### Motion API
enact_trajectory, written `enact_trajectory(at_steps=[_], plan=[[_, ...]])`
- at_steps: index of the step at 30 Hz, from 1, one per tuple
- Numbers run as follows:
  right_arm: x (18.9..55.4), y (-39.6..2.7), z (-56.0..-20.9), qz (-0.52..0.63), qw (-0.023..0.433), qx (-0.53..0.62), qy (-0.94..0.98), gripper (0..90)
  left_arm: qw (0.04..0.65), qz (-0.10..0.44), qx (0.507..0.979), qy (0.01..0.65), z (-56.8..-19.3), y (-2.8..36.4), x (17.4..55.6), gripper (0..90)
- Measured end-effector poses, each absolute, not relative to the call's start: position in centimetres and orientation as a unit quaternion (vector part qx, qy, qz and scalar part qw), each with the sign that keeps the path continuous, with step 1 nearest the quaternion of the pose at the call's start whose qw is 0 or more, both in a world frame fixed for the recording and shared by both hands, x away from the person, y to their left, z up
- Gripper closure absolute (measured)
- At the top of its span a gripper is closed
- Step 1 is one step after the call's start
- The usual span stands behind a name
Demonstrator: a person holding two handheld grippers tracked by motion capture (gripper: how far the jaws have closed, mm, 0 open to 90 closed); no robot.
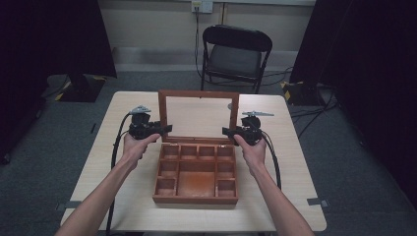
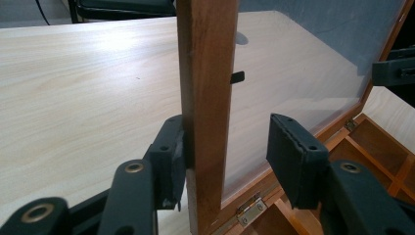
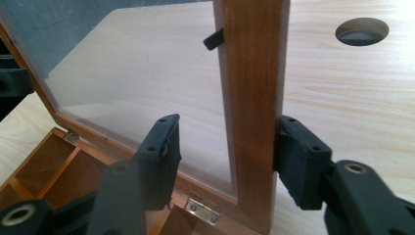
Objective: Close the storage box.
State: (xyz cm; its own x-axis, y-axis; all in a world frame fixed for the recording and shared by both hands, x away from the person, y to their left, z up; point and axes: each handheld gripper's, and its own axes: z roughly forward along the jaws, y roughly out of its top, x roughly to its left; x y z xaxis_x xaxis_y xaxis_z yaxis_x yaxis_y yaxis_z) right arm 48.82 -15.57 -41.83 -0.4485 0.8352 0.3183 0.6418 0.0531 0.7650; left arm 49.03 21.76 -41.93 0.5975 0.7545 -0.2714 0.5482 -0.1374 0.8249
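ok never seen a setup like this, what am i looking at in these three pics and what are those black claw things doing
No robot here: a person sits at a light wooden table with a hand-held two-jaw gripper in each hand. The high view looks down from above the person. The other two pictures come from small cameras riding on each gripper, looking along its black jaws.

On the table sits a wooden compartment box, its compartments empty as far as I can see, with its glass-paned lid standing upright and open. The left gripper straddles the lid frame's left side and the right gripper its right side. On each, one jaw touches the wood while the other stands apart, so neither is clamped. A folding chair stands behind.
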Motion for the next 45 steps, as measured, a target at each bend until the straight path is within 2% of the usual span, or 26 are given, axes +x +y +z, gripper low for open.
enact_trajectory(at_steps=[5,9,13,23,45], plan=[[48.6,-15.8,-41.7,0.465,0.097,0.514,0.714,43.9,0.494,0.104,0.752,0.424,-41.5,21.9,48.6,48.8],[48.0,-16.0,-41.6,0.474,0.089,0.508,0.714,42.7,0.5,0.106,0.753,0.414,-41.1,21.8,48.1,44.4],[47.8,-16.0,-41.5,0.474,0.088,0.507,0.715,41.3,0.501,0.107,0.754,0.41,-40.9,21.9,47.7,44.6],[46.8,-16.2,-41.2,0.474,0.084,0.494,0.724,38.7,0.514,0.104,0.755,0.393,-40.9,22.6,47.0,52.5],[45.2,-16.6,-40.7,0.477,0.088,0.486,0.727,33.3,0.507,0.1,0.771,0.373,-40.7,22.6,45.6,48.3]])
